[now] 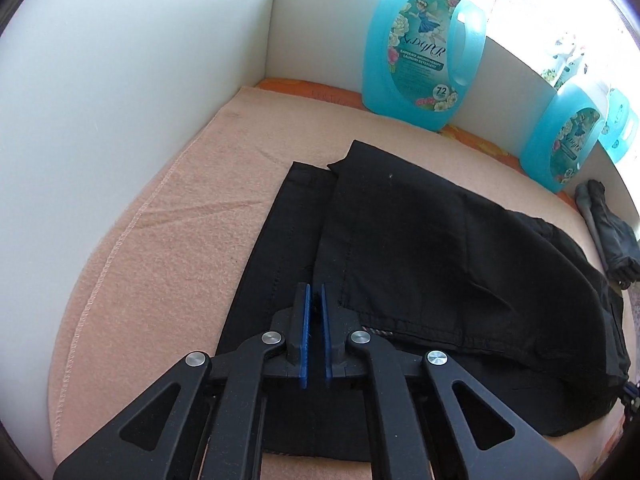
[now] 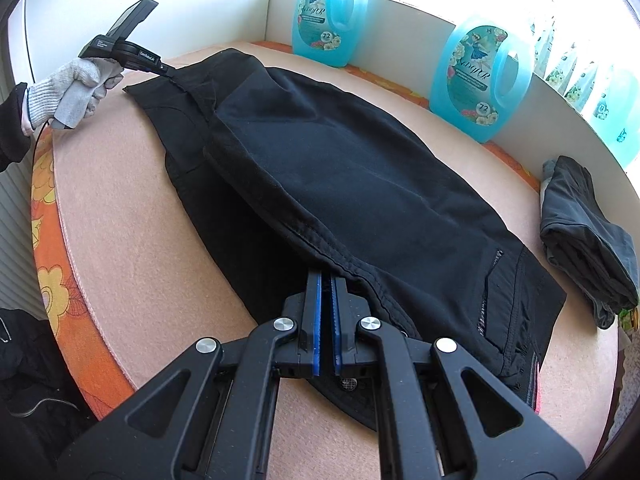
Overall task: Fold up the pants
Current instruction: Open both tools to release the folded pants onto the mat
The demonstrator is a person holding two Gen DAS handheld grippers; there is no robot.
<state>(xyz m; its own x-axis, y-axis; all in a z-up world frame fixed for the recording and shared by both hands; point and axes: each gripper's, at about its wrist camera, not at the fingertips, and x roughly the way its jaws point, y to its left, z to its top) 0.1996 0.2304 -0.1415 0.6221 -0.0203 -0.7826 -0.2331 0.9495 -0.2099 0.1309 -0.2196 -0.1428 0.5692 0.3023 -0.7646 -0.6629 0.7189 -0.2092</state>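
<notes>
Right wrist view shows the black pants spread lengthwise across a peach fleece blanket, one leg folded over the other, so a stitched seam runs diagonally down the middle. The right gripper is clenched on that seam edge near the waist end, fabric pinched between its blue pads. At the far end the left gripper meets the hem, carried by a hand in a grey knit glove with a dark sleeve behind it.

Left wrist view shows the same pants from the hem end: the upper leg lies askew over the lower one, their hem corners not aligned. The left gripper has its jaws closed with a tuft of black cloth caught between the blue pads.

Surroundings: the blanket covers an orange floral cloth, seen at the edges. Blue translucent laundry detergent jugs stand along a white back wall, clear of the pants. A folded grey garment lies beside the waist end, apart from it; the left view catches only its edge. Nothing lies on the pants.

Only the right view shows the gloved hand, a dark jacket beside the table and the pocket zip.
</notes>
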